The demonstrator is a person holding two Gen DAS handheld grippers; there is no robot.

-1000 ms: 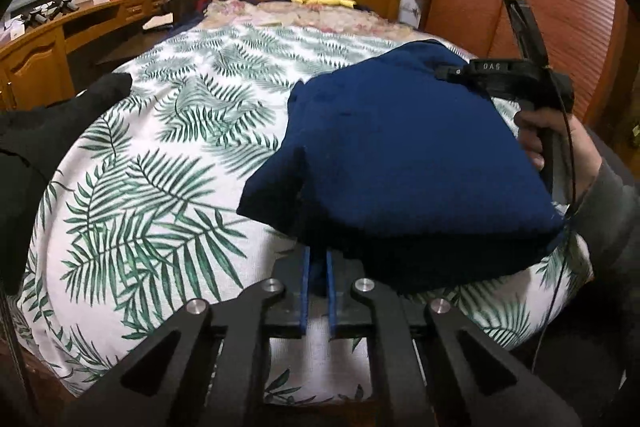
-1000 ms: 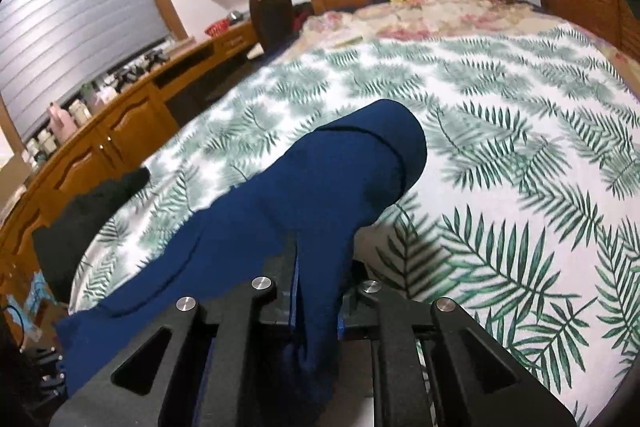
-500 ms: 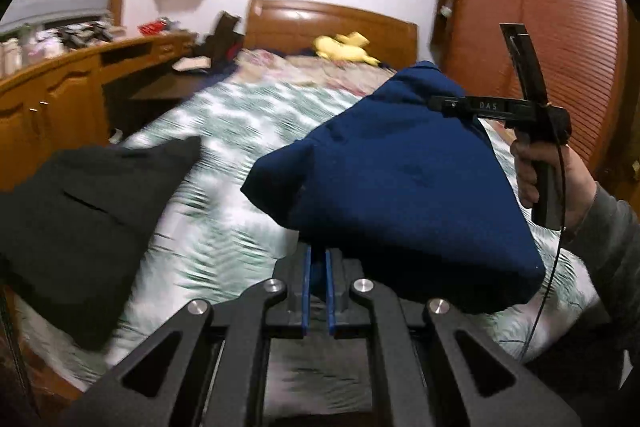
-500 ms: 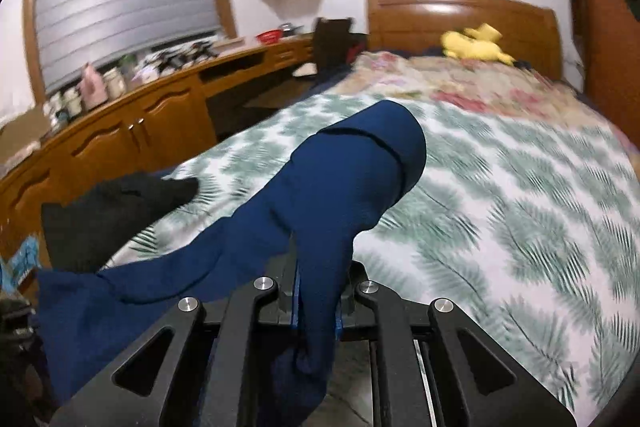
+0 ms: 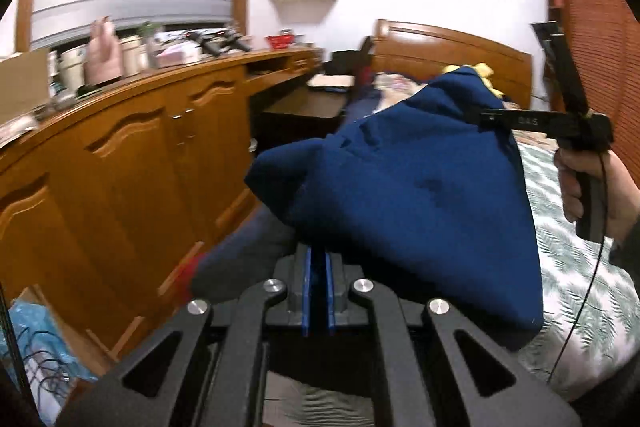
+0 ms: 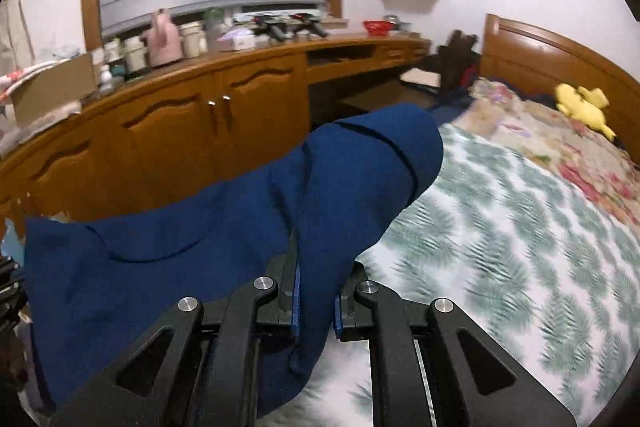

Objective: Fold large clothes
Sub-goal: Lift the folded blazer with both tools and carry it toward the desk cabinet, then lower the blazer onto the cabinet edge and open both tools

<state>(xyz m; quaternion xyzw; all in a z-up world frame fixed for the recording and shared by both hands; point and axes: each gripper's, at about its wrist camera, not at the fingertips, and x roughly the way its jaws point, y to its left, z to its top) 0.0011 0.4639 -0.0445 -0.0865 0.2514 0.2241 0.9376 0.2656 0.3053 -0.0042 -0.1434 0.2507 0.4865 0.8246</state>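
Cloth fills both your grips: the left gripper is pinched tight on an edge of the large navy blue fabric garment, and the right gripper clamps a thick bunch of it, so it hangs between them above the near edge of the palm-leaf printed bedspread. You look mid-carry; next, spread it flat before folding. Against a second ago, both views swung from the bed toward the long wooden cabinet.

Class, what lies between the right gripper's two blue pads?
A fold of the navy garment, clamped in the right gripper; the right wrist view shows it.
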